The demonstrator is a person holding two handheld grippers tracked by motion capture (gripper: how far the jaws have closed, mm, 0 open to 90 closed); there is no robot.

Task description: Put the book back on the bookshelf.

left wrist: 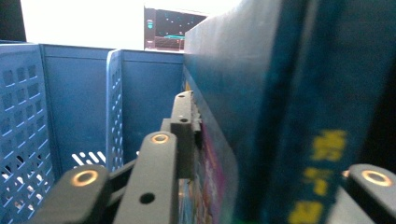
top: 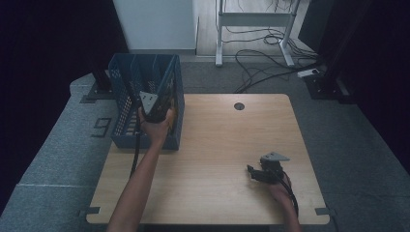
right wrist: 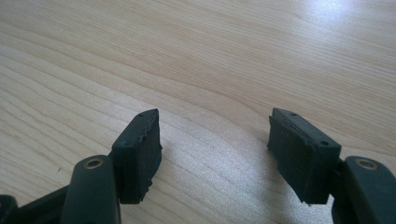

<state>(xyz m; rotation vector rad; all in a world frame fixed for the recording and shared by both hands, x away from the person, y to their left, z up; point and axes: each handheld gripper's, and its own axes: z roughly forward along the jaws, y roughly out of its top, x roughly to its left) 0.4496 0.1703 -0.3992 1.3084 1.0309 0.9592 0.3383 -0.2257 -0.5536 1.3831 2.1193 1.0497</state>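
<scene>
A: High view: I'm working the left gripper [top: 155,110] inside the blue basket [top: 122,116], jaws clamped on a book [left wrist: 261,116] standing at its right wall.
B: Risks?
A: Book snagging the rim, slipping. I'm counting one book, one basket; right gripper [right wrist: 215,154] is idling wide apart on the table [top: 217,140].

Counts, high view:
- Table [top: 212,145]: one, wooden top.
- Blue perforated crate [top: 123,104]: one, at 10 o'clock on the table.
- Grippers: two; left gripper [top: 153,107] at 10 o'clock at the crate, right gripper [top: 265,171] at 4 o'clock.
- Dark blue book [left wrist: 280,102]: at least one in the crate; exact count cannot be told.
</scene>
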